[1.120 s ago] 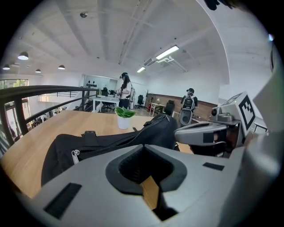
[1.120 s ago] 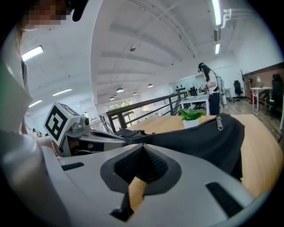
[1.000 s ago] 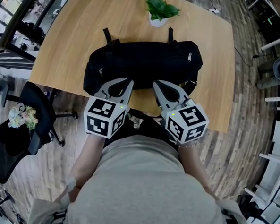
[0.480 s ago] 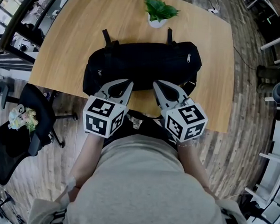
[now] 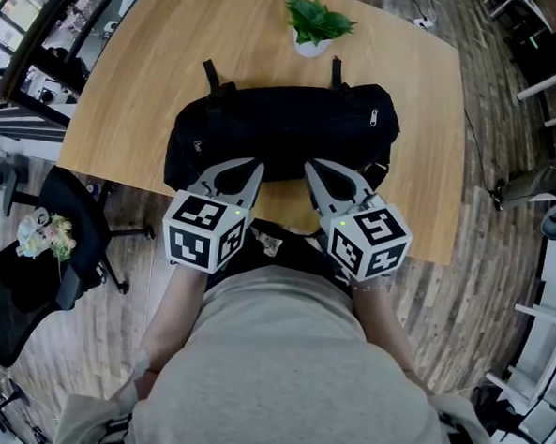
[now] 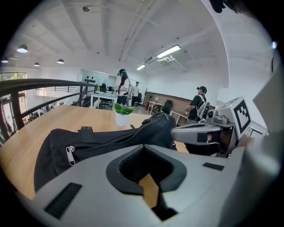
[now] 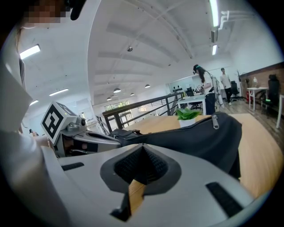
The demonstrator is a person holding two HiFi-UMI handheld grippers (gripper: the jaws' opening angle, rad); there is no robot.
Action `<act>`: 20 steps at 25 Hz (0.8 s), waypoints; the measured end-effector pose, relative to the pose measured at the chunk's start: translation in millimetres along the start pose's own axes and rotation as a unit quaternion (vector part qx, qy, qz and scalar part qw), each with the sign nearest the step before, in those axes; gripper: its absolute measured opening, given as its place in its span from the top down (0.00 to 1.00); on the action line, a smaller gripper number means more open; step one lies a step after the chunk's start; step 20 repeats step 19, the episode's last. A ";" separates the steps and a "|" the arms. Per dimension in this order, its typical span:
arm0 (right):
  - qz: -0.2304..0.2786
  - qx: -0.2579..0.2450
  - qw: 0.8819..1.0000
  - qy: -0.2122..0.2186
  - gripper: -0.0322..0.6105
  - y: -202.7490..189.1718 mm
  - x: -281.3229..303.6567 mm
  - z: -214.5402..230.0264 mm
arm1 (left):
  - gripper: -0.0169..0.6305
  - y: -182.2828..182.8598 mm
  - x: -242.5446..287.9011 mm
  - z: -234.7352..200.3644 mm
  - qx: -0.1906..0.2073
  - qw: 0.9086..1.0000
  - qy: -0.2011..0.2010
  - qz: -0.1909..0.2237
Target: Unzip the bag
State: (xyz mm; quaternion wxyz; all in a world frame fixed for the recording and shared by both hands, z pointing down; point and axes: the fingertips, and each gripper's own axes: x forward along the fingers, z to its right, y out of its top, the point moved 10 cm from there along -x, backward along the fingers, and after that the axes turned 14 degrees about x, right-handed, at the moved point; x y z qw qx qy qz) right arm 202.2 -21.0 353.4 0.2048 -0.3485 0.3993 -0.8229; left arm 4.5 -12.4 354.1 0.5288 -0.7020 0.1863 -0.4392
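Black fabric duffel bag (image 5: 284,128) lies zipped on the light wooden surface (image 5: 146,68), a small green plant in a white pot (image 5: 316,28) just behind it. The left claw (image 5: 247,169) and right claw (image 5: 316,170), both clenched and empty, point at its near side.

Wooden table (image 5: 127,85), plank floor (image 5: 480,304), black office chair (image 5: 67,215).

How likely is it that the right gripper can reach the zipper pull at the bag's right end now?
Probably yes. The right gripper is shut near the front of the bag, and nothing stands between it and the zipper pull on top. It would have to open first.
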 end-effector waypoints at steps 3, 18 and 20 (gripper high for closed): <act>-0.002 0.011 1.000 0.004 0.94 -2.0 0.8 1.8 | 0.94 -1.1 -0.3 -1.0 -0.007 1.000 -0.004 -0.002; -0.024 0.017 0.999 0.014 0.94 -9.2 2.6 6.3 | 0.94 -2.4 7.5 3.9 -0.013 1.000 -0.019 -0.004; -0.025 0.016 0.999 0.015 0.94 -9.3 2.9 6.7 | 0.94 -2.5 8.4 4.7 -0.014 1.000 -0.021 -0.004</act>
